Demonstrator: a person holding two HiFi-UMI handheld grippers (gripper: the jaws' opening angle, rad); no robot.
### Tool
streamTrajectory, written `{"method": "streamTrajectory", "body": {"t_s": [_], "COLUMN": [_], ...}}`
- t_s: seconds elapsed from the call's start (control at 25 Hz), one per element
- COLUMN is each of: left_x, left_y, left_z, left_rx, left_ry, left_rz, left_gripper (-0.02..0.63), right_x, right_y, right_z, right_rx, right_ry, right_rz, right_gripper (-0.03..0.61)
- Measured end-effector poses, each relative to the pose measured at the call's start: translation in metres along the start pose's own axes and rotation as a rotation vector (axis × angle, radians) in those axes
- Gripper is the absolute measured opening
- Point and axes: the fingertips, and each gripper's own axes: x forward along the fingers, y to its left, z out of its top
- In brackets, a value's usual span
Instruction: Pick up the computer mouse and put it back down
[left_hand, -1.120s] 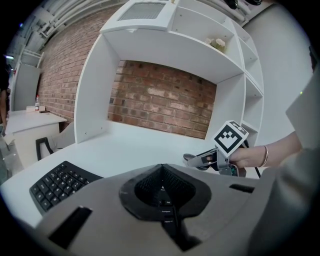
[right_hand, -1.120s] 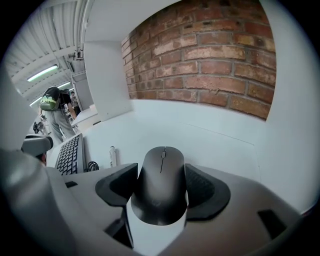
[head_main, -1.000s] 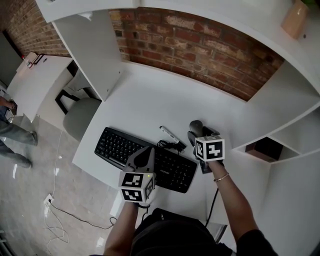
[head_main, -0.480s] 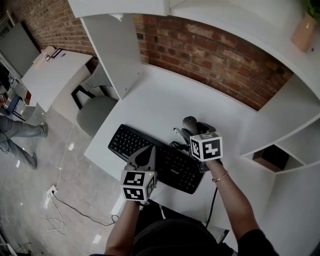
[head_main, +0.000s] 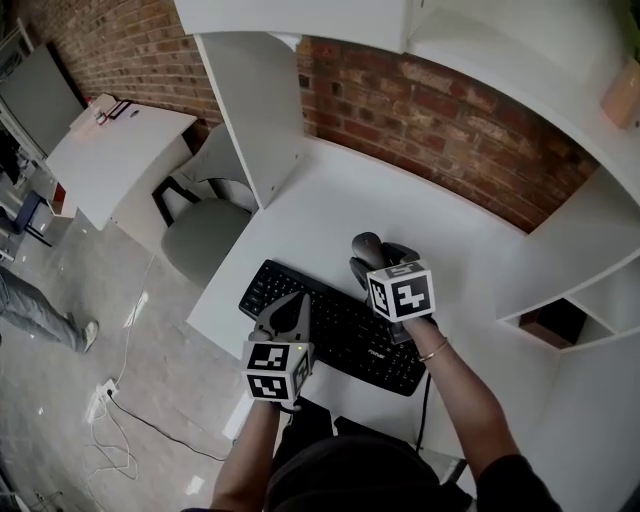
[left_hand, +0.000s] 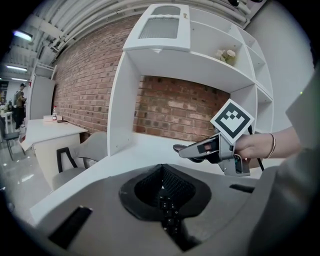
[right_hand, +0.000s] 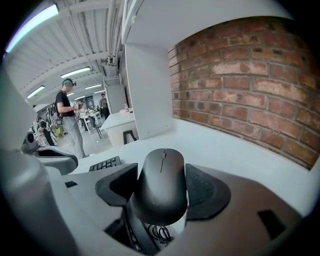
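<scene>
A black computer mouse sits clamped between the two pads of my right gripper, held off the white desk. In the head view the mouse pokes out ahead of the right gripper, over the far edge of the black keyboard. My left gripper hovers over the keyboard's near left part, jaws shut with nothing between them. From the left gripper view, the right gripper shows at mid right with its marker cube.
A brick wall backs the desk, and a white shelf panel stands at its left end. A grey chair is beside it. A tangled black cable lies under the mouse. A person stands in the far room.
The right gripper has carried the mouse left, from beside the keyboard's right end to above its far edge. The left gripper has stayed over the keyboard.
</scene>
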Motion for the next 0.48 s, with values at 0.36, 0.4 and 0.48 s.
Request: {"method": "streamTrajectory", "body": {"t_s": [0.36, 0.4, 0.48], "left_x": [0.016, 0.018, 0.024], "left_y": [0.053, 0.058, 0.067], "left_z": [0.008, 0.009, 0.011], "left_rx": [0.005, 0.005, 0.004], "left_ry": [0.018, 0.021, 0.024], "left_rz": [-0.038, -0.041, -0.049], "left_gripper": [0.009, 0.009, 0.009], "right_x": [0.047, 0.052, 0.063], "right_y": [0.026, 0.028, 0.031], "right_z": [0.017, 0.017, 0.017], "right_rx": [0.016, 0.017, 0.013], "right_ry": [0.029, 0.037, 0.051], "right_rz": [-0.018, -0.02, -0.027], "right_gripper": [0.287, 0.287, 0.287]}}
